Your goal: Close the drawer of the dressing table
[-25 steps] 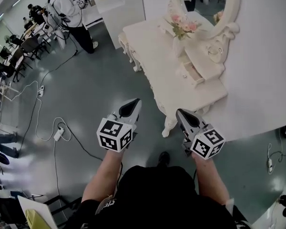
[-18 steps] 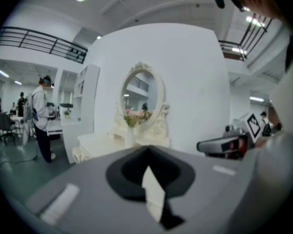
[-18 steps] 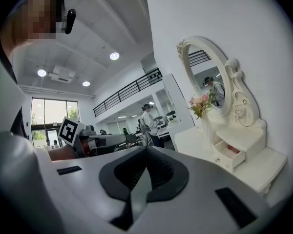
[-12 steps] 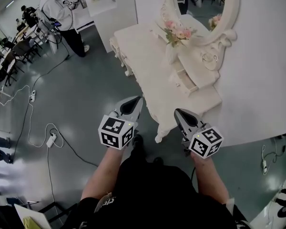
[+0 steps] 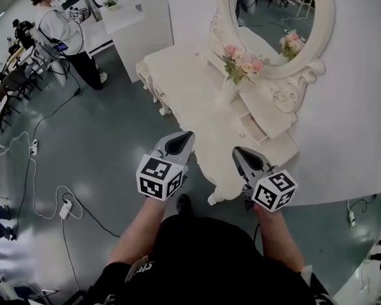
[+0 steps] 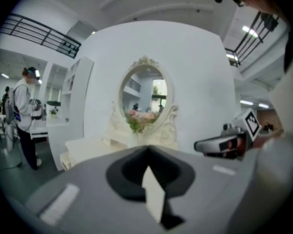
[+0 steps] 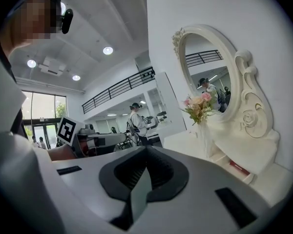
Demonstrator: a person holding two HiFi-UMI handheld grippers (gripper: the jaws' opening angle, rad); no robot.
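The white dressing table stands ahead with an oval mirror and a vase of pink flowers. A small drawer under the mirror's base is pulled out; the right gripper view shows it open with something red inside. My left gripper hangs over the floor just off the table's near end, its jaws shut and empty. My right gripper sits above the table's near corner, short of the drawer, its jaws together with nothing in them.
A carved table leg stands between and just below the grippers. A person stands far left by a white cabinet. Cables and a power strip lie on the grey floor at left. The white wall backs the table.
The person has walked toward the table, so it now lies closer and more under the grippers. Both grippers advanced with the body, still side by side with jaws unchanged.
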